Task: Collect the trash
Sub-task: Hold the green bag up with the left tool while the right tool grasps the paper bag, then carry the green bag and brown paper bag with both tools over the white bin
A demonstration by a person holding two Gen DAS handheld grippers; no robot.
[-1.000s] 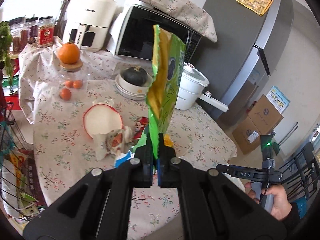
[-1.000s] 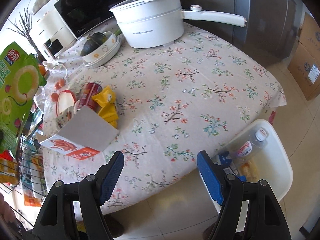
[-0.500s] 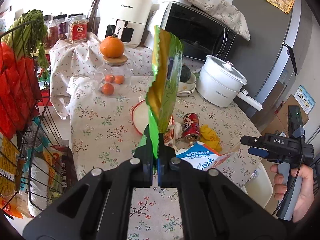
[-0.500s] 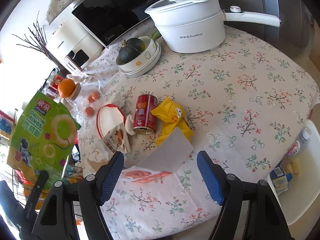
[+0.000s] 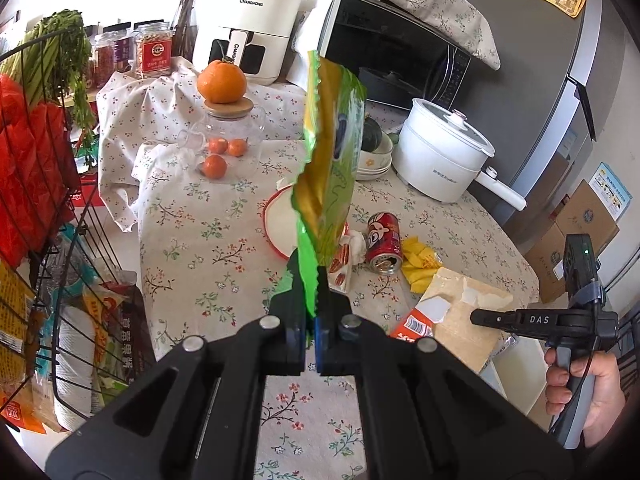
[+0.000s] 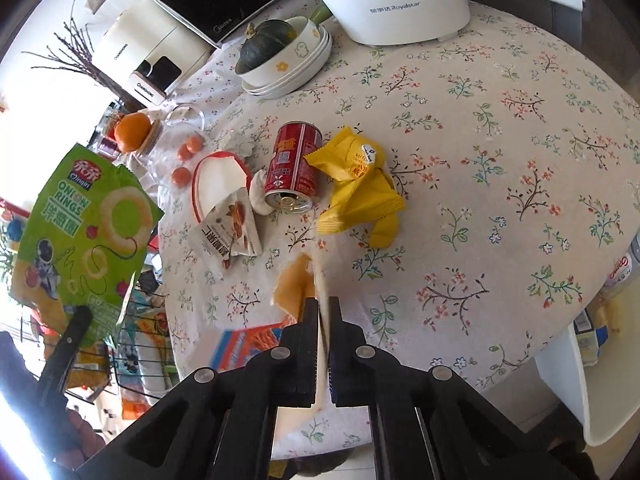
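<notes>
My left gripper (image 5: 313,312) is shut on a green onion-rings bag (image 5: 332,152) and holds it upright above the table; the bag also shows in the right wrist view (image 6: 84,232). My right gripper (image 6: 325,320) is shut on the edge of a flattened cardboard box (image 6: 296,288) at the table's near edge; the box also shows in the left wrist view (image 5: 460,312). On the floral tablecloth lie a red can (image 6: 294,172), a yellow wrapper (image 6: 356,184), a white nut packet (image 6: 230,232) and a crumpled tissue (image 6: 260,196).
A white bin (image 6: 596,384) with a bottle stands on the floor at the table's right. A white pot (image 6: 400,0), stacked bowls with a squash (image 6: 280,56), a glass jar with oranges (image 5: 224,136), a red-rimmed plate (image 6: 218,184) and a wire rack (image 5: 48,240) surround the trash.
My right gripper moved in over the table and shut on the cardboard box. My left gripper pulled back and left with the green bag still in it.
</notes>
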